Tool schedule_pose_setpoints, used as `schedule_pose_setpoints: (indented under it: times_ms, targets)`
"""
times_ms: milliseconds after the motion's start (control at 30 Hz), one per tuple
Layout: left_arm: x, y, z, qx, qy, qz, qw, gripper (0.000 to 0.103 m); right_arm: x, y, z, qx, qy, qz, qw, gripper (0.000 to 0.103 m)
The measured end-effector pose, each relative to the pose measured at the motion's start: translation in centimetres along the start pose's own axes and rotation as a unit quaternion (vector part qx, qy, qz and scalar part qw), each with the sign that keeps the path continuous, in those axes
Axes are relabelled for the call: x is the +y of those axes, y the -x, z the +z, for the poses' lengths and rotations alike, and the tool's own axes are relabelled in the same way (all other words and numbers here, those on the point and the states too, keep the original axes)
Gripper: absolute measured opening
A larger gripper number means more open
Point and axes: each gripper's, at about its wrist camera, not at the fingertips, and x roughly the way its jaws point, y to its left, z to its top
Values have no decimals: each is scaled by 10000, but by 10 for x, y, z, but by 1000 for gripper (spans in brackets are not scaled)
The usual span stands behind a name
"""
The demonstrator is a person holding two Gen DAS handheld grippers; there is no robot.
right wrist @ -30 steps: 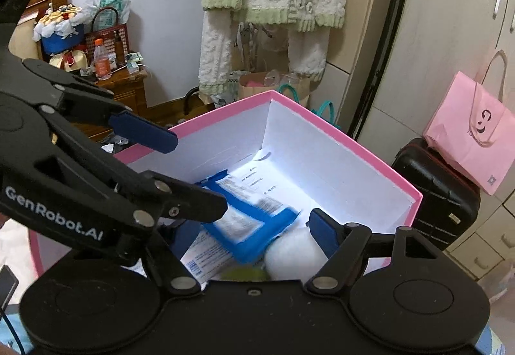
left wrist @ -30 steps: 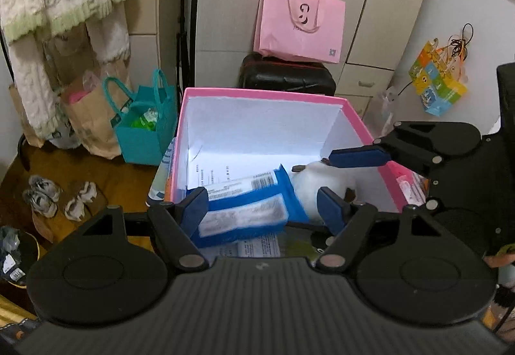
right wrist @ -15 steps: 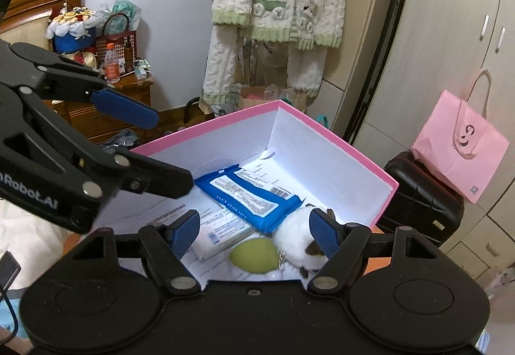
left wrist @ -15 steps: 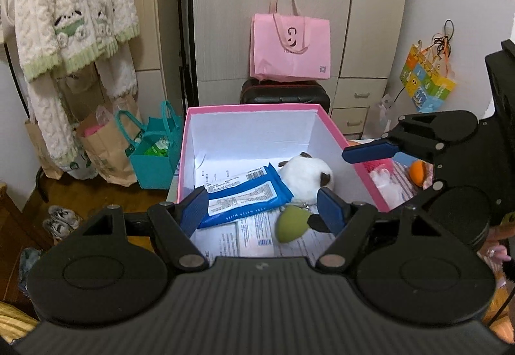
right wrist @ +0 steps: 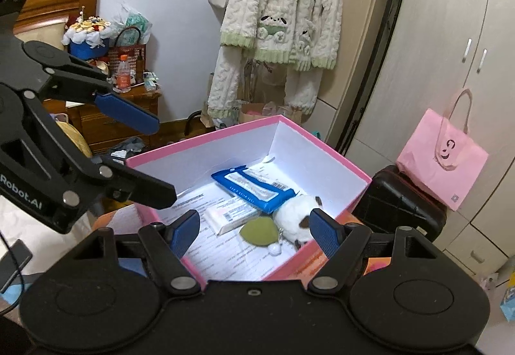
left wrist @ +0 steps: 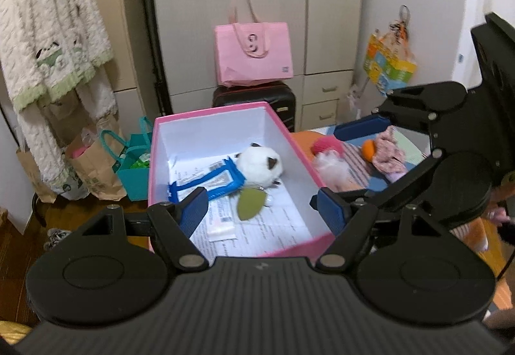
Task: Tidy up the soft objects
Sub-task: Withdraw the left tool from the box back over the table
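The pink box [left wrist: 225,116] sits open with a white plush toy [left wrist: 260,166] against its right wall, a blue wipes pack [left wrist: 209,182] beside it toward the left wall, a flat green pouch [left wrist: 249,207] just in front of the plush, a small white packet [right wrist: 231,218] near it, and printed sheets lining the floor. More soft things wait outside the box, along its right side on the striped surface: a pink fuzzy item [left wrist: 326,147], a pale plush piece [left wrist: 331,170], a small orange object [left wrist: 368,149] and a patterned pink cloth [left wrist: 388,152]. The main risk, as I judge it, is crowding: the two tools hang close together over the box's near right corner, and reaching for the outside pile could knock one against the other or catch the thin cardboard rim and drag the box. A loose cloth may also snag on one finger and trail other pieces along, or a pad could pinch only fluff and drop the item short of the box. The left gripper [left wrist: 262,210] stands moderately wide above the near end of the box with nothing between its blue pads, touching nothing. The right gripper [right wrist: 254,231] is likewise spread wide and empty, hovering over the near rim with the pouch and plush showing beyond its fingers.
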Motion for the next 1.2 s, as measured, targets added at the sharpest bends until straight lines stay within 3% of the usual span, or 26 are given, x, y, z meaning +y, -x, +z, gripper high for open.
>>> schedule_pose_setpoints:
  times_ms: [133, 433, 767, 1200]
  targets:
    - [-15, 5, -5, 166, -184, -267, 9993, 75, -1, 15, -11, 51, -100, 23, 9999, 79]
    - [-60, 12, -15, 284, -608, -637, 9957, 76, -19, 68, -46, -79, -353, -357, 9987, 79]
    - [-110, -4, -20, 589, -949, -1129, 9873, 76, -49, 120, -109, -257, -888, -614, 9938, 80]
    - [-146, -55, -21, 1072, -956, -1502, 9782, 75, -87, 124, -179, -99, -1458, -714, 9867, 80]
